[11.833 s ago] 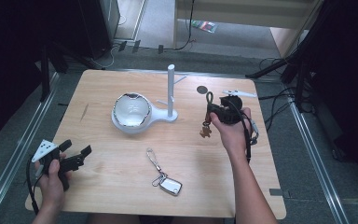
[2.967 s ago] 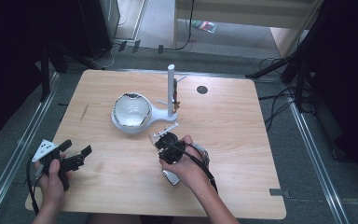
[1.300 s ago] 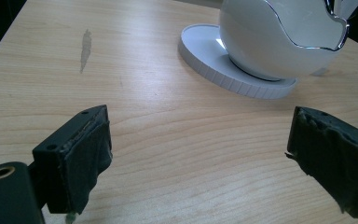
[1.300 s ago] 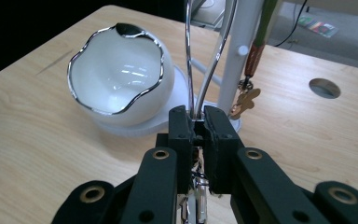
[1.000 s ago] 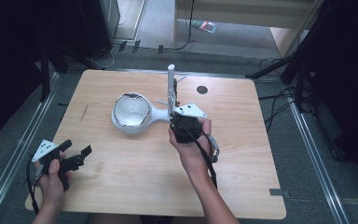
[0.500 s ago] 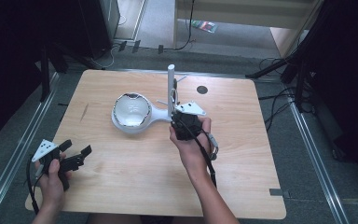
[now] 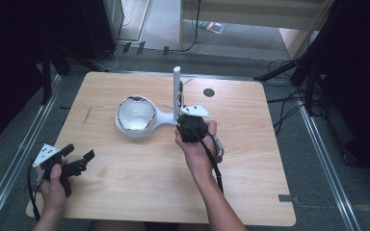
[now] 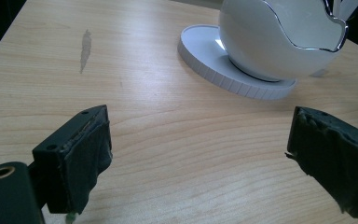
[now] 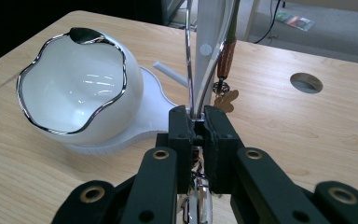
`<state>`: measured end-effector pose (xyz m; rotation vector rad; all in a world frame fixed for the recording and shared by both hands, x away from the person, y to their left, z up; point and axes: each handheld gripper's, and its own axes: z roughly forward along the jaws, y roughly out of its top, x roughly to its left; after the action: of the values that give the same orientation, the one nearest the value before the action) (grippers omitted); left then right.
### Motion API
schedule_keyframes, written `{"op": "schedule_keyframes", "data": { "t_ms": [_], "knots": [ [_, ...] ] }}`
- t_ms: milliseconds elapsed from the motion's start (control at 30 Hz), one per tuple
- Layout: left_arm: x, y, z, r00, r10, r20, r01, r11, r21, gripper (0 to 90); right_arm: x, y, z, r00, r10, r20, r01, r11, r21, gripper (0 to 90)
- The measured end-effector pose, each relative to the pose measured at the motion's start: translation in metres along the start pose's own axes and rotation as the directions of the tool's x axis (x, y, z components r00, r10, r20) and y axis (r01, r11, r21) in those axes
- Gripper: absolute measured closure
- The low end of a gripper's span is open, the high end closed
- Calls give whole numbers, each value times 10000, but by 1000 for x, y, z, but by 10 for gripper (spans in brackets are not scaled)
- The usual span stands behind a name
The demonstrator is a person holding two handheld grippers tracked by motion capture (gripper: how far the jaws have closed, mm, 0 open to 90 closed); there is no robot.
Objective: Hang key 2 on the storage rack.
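Note:
A white stand holds a chrome-rimmed bowl [image 7: 136,113] [image 9: 74,98] [image 8: 279,37] and an upright post [image 7: 177,89] [image 9: 209,42]. My right gripper [image 7: 184,120] [image 9: 198,122] sits right at the foot of the post, shut on the thin silver loop [image 9: 189,70] of a key ring. The loop rises along the post, and the ring's metal fob [image 9: 200,198] hangs under the jaws. A brown strap keychain [image 9: 226,60] with a small charm hangs on the post. My left gripper [image 7: 77,161] [image 8: 196,158] rests at the table's front left corner, open, with nothing between its jaws.
A short white peg [image 9: 168,72] sticks out from the post toward the bowl. A round cable hole [image 7: 209,92] [image 9: 306,82] lies in the tabletop behind the post. Bare wood [image 7: 139,178] stretches between the two hands.
Earlier the right gripper took the silver key ring from the front of the table and carried it back to the post. Over the last second it barely shifted. The left gripper stayed still.

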<state>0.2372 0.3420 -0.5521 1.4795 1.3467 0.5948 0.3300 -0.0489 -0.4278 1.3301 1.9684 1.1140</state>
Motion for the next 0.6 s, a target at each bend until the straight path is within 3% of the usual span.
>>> {"op": "schedule_keyframes", "data": {
  "t_ms": [600],
  "knots": [
    [0, 0, 0, 10000, -33, 2, 33, 10000, 10, 69, -1, -4, 17, 10000, 78, 43, -80, 9990, 442, 835]
  ]
}}
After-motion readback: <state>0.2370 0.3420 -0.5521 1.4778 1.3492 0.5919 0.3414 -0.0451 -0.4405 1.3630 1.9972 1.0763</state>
